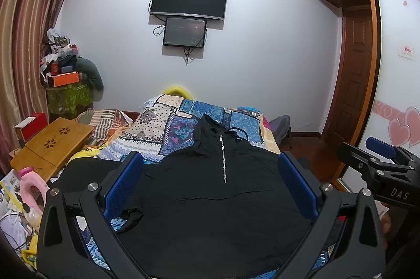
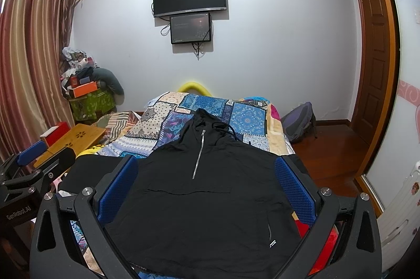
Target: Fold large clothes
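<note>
The blue textured pads point(image 1: 123, 184) of the left gripper point(image 1: 210, 182) are held wide apart and nothing is clasped between them; the right gripper point(image 2: 207, 182) is likewise spread, its ribbed blue pads point(image 2: 294, 187) empty. Both are hovered above the near part of a black hooded pullover point(image 1: 210, 213), which is laid front-up and flat on a bed with its hood towards the far wall. A short silver zip point(image 2: 198, 155) is seen running down from the collar, a drawcord is looped beside the hood, and a small zipped pocket is visible low on the right. The cloth is thin, matte and lightly creased, so it is judged limp and apt to sag when lifted. No fold is yet made: the opening step is judged to be in hand. A descent to an edge or sleeve and a firm pinch are called for next. Beneath, a patchwork bedcover point(image 2: 236, 111) in blue prints is spread.
</note>
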Demonstrator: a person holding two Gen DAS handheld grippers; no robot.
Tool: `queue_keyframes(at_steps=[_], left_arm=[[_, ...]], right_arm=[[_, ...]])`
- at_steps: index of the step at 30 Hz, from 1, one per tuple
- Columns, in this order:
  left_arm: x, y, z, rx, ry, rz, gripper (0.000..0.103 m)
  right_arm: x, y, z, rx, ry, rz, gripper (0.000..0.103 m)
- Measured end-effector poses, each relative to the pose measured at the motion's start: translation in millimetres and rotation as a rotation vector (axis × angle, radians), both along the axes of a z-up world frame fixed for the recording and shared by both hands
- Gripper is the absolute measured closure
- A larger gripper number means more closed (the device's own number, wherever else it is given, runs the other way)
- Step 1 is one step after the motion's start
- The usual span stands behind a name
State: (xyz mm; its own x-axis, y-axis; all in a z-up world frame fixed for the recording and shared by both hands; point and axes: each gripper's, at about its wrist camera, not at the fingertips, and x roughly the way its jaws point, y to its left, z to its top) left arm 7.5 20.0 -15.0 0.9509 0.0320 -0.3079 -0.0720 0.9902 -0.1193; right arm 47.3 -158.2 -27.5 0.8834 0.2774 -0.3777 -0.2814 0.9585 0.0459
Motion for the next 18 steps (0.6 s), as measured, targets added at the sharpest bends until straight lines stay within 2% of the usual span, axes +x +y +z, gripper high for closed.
queue_keyframes(at_steps=[18], left_arm=[[-0.7,-2.8,0.8,0.004,0.007,-0.002,0.0]], right_arm=[[0.1,0.1,0.9,0.0,0.001,0.001,0.0]])
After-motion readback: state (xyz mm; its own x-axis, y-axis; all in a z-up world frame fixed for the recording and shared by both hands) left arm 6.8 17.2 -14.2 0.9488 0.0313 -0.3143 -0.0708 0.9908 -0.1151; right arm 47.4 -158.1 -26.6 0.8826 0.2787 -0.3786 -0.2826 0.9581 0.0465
